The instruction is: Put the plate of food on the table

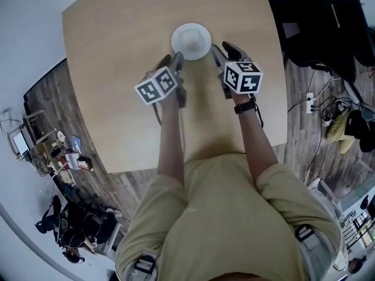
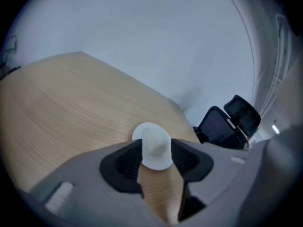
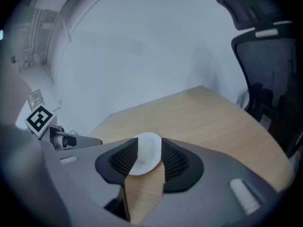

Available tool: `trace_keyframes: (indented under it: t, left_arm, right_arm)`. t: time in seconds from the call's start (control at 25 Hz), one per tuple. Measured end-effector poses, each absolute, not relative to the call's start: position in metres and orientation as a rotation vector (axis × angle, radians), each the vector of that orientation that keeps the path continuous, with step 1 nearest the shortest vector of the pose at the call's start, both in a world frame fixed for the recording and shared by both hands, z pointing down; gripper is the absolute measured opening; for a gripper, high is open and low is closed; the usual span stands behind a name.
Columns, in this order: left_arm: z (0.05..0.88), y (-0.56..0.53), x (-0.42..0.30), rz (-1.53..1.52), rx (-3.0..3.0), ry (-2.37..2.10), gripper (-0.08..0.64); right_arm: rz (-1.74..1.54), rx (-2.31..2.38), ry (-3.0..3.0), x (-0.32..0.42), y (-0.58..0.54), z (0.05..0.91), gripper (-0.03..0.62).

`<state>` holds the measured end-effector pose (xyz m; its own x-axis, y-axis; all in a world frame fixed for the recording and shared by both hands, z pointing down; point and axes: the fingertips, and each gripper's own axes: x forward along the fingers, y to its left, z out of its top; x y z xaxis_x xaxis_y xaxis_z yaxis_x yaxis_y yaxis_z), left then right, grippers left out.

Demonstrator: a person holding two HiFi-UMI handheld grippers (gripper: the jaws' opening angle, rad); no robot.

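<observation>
A round white plate (image 1: 191, 40) with a pale mound of food at its middle rests on the light wooden table (image 1: 117, 69), toward the far side. My left gripper (image 1: 173, 60) hovers just near-left of the plate and my right gripper (image 1: 224, 48) just near-right, neither touching it. In the left gripper view the plate (image 2: 152, 148) shows beyond the gap of the left gripper (image 2: 156, 159), whose jaws stand apart with nothing held. The right gripper view shows the same: the plate (image 3: 144, 152) lies past the open right gripper (image 3: 146, 161).
A black office chair (image 2: 227, 122) stands past the table's far right corner, also seen as the chair (image 3: 270, 79). A white wall runs behind the table. On the wooden floor lie a power strip (image 1: 309, 103) with cables at right and cluttered gear (image 1: 64, 151) at left.
</observation>
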<state>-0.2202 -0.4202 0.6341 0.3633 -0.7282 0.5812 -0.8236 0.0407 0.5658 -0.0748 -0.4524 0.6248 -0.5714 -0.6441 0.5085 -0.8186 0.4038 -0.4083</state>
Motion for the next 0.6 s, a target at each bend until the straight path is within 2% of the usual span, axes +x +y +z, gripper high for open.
trace_keyframes:
  t: [0.2, 0.52, 0.6]
  left_arm:
    - [0.584, -0.377, -0.203, 0.294, 1.908, -1.531, 0.187]
    - [0.502, -0.313, -0.175, 0.205, 2.103, -1.716, 0.167]
    - [0.490, -0.296, -0.169, 0.205, 2.124, -1.759, 0.139]
  right_arm:
    - [0.595, 1.303, -2.528, -0.059, -0.410, 0.561, 0.098]
    - [0.317, 1.398, -2.605, -0.023, -0.343, 0.489, 0.048]
    - [0.270, 1.423, -2.620, -0.012, -0.329, 0.475, 0.037]
